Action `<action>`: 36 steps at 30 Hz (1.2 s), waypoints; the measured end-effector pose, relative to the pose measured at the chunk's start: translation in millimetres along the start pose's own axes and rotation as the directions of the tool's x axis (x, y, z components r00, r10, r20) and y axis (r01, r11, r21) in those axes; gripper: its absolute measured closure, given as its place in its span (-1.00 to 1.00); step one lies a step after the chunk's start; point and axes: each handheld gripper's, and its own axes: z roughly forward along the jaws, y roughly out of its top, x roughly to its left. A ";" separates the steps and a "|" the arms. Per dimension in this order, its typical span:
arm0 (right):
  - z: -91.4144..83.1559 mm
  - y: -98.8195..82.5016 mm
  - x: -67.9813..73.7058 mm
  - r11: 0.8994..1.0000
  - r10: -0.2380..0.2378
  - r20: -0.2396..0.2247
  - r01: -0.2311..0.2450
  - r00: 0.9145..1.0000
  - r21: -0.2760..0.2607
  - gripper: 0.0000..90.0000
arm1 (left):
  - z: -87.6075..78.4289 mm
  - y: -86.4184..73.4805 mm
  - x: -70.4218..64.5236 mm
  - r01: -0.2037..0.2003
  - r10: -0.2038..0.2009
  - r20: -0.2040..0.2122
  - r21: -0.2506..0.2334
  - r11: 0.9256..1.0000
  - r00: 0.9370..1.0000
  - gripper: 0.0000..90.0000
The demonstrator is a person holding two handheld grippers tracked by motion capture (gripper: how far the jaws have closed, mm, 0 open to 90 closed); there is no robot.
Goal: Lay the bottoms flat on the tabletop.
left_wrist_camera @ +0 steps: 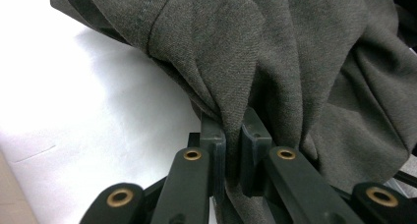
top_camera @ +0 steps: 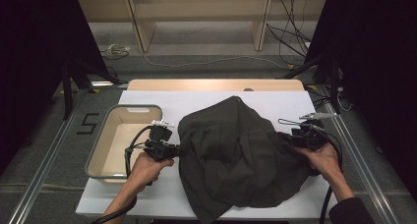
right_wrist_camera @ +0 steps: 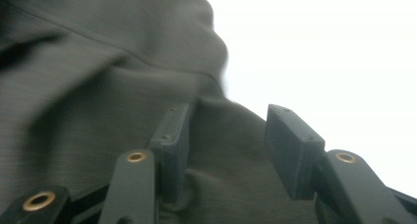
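Observation:
A dark grey-green garment (top_camera: pixel 236 155) lies bunched in a heap on the white sheet (top_camera: pixel 162 101). At the garment's left edge, my left gripper (top_camera: pixel 174 150) is shut on a fold. In the left gripper view the pads of the left gripper (left_wrist_camera: pixel 233 135) pinch the cloth (left_wrist_camera: pixel 295 62) tightly. My right gripper (top_camera: pixel 287 139) sits at the garment's right edge. In the right gripper view the jaws of the right gripper (right_wrist_camera: pixel 228 130) stand apart, with the cloth (right_wrist_camera: pixel 98 76) lying loosely between them and not pressed by the pads.
A beige plastic bin (top_camera: pixel 137 107) stands on the sheet to the left, right behind my left hand. The wooden table edge (top_camera: pixel 211 84) runs along the back. Cables (top_camera: pixel 290 42) lie on the floor beyond.

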 end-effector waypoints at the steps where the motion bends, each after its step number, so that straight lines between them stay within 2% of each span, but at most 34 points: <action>1: 5.2 -1.3 -3.4 1.000 0.000 0.001 0.000 1.000 0.025 0.12 | 1.2 0.0 0.1 0.003 -0.003 -0.001 0.001 1.000 1.000 0.84; 3: 14.2 -4.2 -10.2 0.998 0.016 0.004 -0.016 1.000 0.067 0.07 | 2.5 -0.3 -0.4 -0.005 0.005 -0.010 0.001 1.000 1.000 0.84; 7: 24.1 -5.7 -19.0 0.995 0.037 -0.031 -0.034 0.999 0.089 -0.04 | 2.9 0.2 -1.7 -0.012 0.012 -0.010 -0.002 1.000 1.000 0.84; 11: 35.0 -4.6 -19.6 0.994 0.013 -0.043 -0.008 0.999 0.113 -0.12 | 2.6 0.2 -1.8 -0.009 0.009 0.001 -0.001 1.000 1.000 0.84; 15: 42.7 -2.3 -21.6 0.990 0.000 -0.025 0.003 1.000 0.144 -0.21 | 4.0 0.1 -2.6 -0.007 0.007 0.001 0.000 1.000 1.000 0.84; 18: 48.3 -2.2 -27.1 0.987 0.014 -0.025 -0.010 1.000 0.163 -0.29 | 5.4 -0.5 -0.8 -0.007 0.007 -0.003 0.002 1.000 1.000 0.84; 20: 50.1 -2.9 -29.5 0.985 0.019 -0.043 -0.011 0.999 0.173 -0.29 | 6.7 -1.3 0.1 -0.011 0.011 -0.006 0.004 1.000 1.000 0.84; 21: 50.4 -3.2 -29.3 0.984 0.017 -0.051 -0.008 0.999 0.176 -0.26 | 7.6 -1.9 0.1 -0.011 0.011 -0.007 0.005 1.000 1.000 0.84; 24: 49.0 -3.9 -27.4 0.984 0.005 -0.085 0.010 0.996 0.178 0.01 | 9.2 -2.8 -0.6 -0.009 0.009 -0.007 0.010 1.000 1.000 0.84; 29: 44.9 -4.9 -22.4 0.976 -0.008 -0.120 0.034 0.993 0.213 0.48 | 8.3 -3.6 1.0 -0.010 0.010 -0.005 0.009 1.000 1.000 0.84; 32: 36.7 -6.1 -19.8 0.973 -0.024 -0.105 0.048 0.994 0.225 0.79 | 7.8 -4.0 3.0 -0.006 0.006 -0.006 0.011 1.000 1.000 0.84; 34: 28.4 -7.9 -17.7 0.971 -0.021 -0.104 0.045 0.994 0.236 0.87 | 6.2 -3.8 3.9 -0.004 0.004 -0.005 0.008 1.000 1.000 0.84; 36: 19.6 -11.0 -14.2 0.967 -0.042 -0.094 0.064 0.995 0.247 0.90 | 5.0 -3.7 3.9 -0.001 0.001 -0.007 0.000 1.000 1.000 0.84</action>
